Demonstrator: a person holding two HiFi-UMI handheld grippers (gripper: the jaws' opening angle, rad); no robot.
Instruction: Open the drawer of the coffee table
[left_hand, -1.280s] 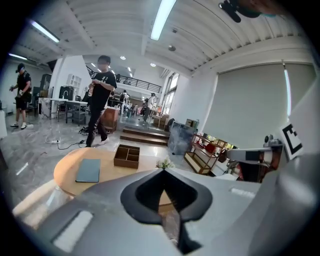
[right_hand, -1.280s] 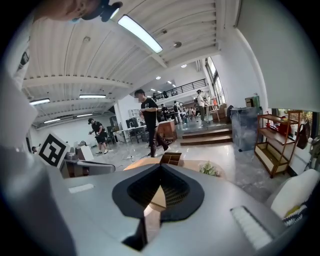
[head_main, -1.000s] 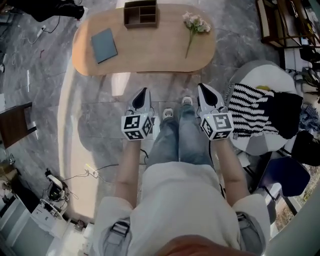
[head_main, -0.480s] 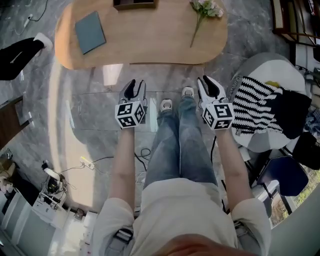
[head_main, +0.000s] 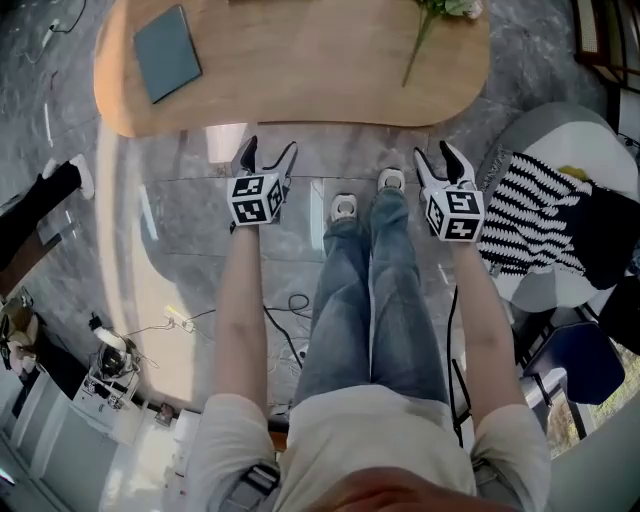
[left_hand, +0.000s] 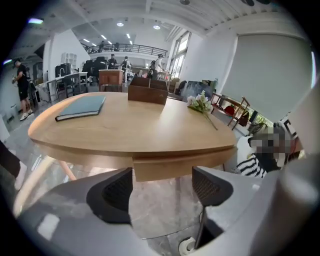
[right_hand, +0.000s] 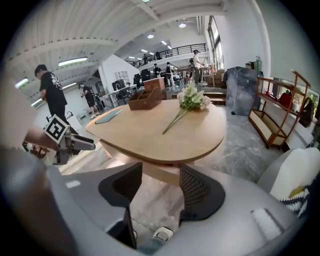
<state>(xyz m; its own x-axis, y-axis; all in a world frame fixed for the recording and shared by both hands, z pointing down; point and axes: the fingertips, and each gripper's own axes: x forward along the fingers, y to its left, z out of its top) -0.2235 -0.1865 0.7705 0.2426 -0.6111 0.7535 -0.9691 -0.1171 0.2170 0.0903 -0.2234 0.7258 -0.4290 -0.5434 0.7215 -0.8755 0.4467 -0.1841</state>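
Wooden coffee table (head_main: 300, 80): stands just ahead of the person's feet, with a blue book (head_main: 167, 52) and a flower stem (head_main: 420, 45) on its top.
Drawer (left_hand: 175, 167): shut, its front sitting under the table's near edge and facing the person. No handle shows; one may be hidden under the lower lip.
Left gripper (head_main: 270, 152): held low before the drawer front, likely to take its edge. Its jaws are opening, with nothing between them.
Right gripper (head_main: 436, 156): held alongside, short of the table. Its jaws are opening too, and it is empty.
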